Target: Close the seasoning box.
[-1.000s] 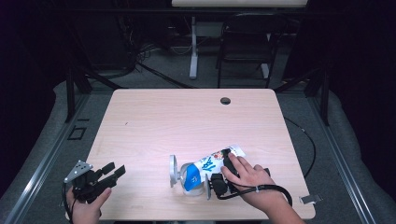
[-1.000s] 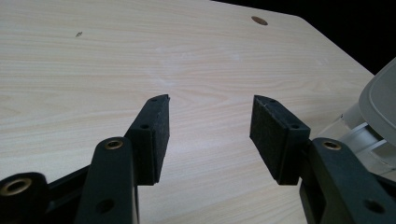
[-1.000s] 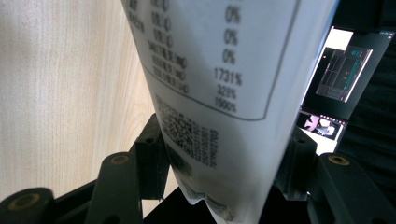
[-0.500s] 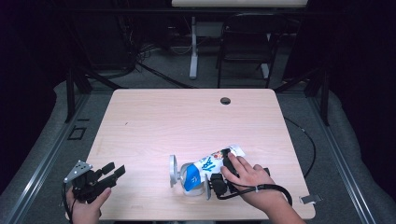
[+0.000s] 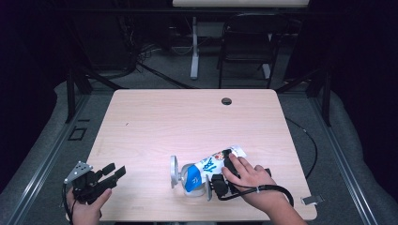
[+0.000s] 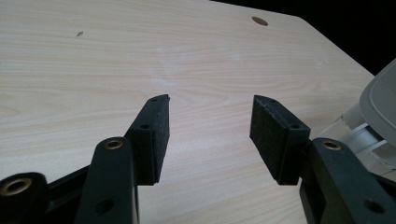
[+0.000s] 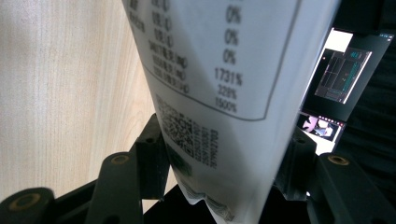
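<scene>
A white and blue printed pouch lies tilted at the table's front right, its lower end against a grey-white disc stand. My right gripper is shut on the pouch, and a hand covers the gripper's body. In the right gripper view the pouch's white back, with a printed table and code, runs between both pads and touches them; my right gripper holds it near one end. My left gripper rests open at the front left corner. Between the fingers of my left gripper there is only bare wood.
The light wood table has a cable hole near its far edge. The disc stand shows at the right edge of the left gripper view. A lit screen stands behind the pouch. A chair and table legs stand beyond the table.
</scene>
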### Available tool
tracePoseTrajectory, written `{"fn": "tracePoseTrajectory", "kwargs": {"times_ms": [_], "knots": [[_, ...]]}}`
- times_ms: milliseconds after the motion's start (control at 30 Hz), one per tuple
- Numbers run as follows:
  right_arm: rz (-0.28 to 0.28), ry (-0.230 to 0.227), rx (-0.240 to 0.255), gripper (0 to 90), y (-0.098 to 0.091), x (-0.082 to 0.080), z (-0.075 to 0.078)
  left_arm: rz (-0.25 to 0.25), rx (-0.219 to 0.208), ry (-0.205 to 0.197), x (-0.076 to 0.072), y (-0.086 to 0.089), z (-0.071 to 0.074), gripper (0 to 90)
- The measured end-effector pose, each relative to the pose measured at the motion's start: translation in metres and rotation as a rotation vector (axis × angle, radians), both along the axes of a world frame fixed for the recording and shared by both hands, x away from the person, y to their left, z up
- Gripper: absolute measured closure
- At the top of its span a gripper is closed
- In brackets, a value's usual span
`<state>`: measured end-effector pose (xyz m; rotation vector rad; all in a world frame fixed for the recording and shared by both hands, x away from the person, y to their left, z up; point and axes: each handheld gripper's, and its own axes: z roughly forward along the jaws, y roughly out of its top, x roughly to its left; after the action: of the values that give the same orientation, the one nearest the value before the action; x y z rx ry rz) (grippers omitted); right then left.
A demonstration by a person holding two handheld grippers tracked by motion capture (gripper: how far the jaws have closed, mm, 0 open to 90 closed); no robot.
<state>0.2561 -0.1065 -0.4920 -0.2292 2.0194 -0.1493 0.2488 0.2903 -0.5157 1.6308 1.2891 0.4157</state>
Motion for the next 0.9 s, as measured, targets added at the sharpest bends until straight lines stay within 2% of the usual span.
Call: {"fn": "tracePoseTrajectory", "kwargs": {"times_ms": [33, 133, 900], "knots": [[-0.006, -0.005, -0.016, 46.3, 0.0008, -0.0007, 0.001, 0.002, -0.001, -0.002, 0.0, -0.0001, -0.0002, 48.1], [-0.001, -0.004, -0.007, 46.4, 0.0003, -0.0002, 0.0, 0.001, -0.001, 0.001, 0.0, 0.0002, -0.0001, 48.1], [0.003, -0.01, -0.028, 46.5, 0.0017, -0.0005, 0.0011, 0.005, -0.002, 0.001, 0.0003, 0.0004, -0.0009, 48.1]]}}
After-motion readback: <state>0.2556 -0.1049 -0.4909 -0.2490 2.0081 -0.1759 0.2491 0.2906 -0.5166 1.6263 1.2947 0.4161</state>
